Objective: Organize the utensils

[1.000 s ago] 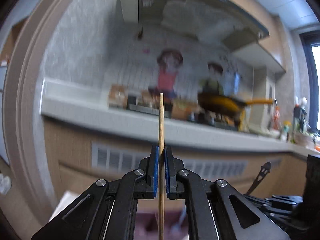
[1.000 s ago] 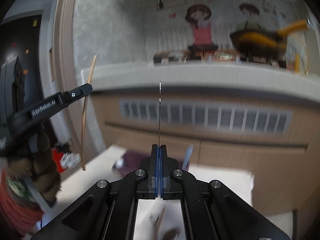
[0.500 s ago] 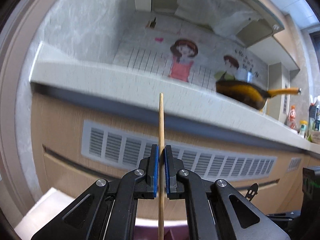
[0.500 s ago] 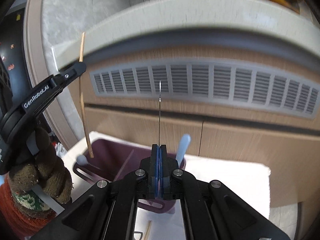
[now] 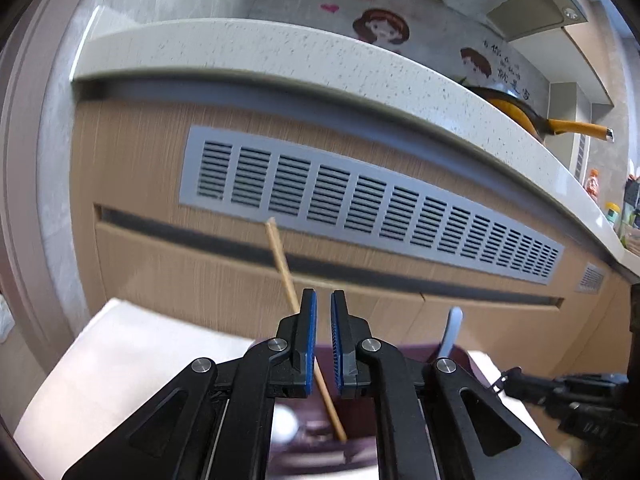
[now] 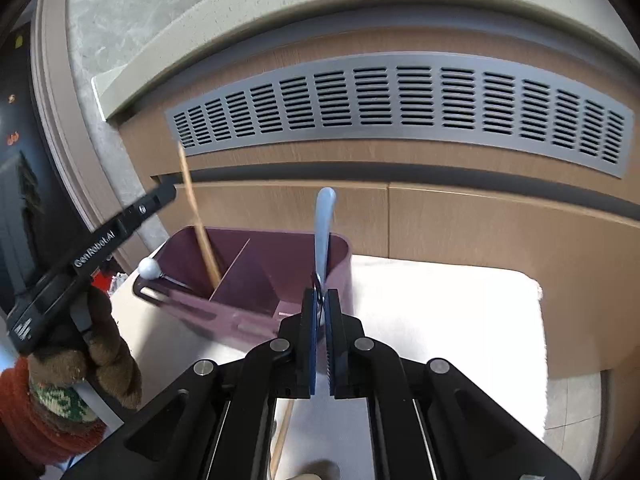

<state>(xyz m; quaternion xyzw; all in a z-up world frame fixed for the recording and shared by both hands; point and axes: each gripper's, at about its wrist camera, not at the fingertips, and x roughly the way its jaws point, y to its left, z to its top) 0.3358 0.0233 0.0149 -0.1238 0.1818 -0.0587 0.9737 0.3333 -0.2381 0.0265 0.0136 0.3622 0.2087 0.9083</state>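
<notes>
Left tongs: spread, pinching nothing, hovering above the holder's left side. Right tongs: slightly parted, a thin metal edge between the pads; whether they grip it, cannot tell.

Tabletop: white, carries the holder.

Utensil holder: maroon, partitioned so utensils stand sorted; at 11 o'clock from the right tongs.

Metal utensil: handle upright in the right compartment, at 12 o'clock.

Chopstick: tip down in the left compartment, leaning toward 11 o'clock, judged freshly released.

Second chopstick: lies on the tabletop at 6 o'clock, unsorted.
</notes>
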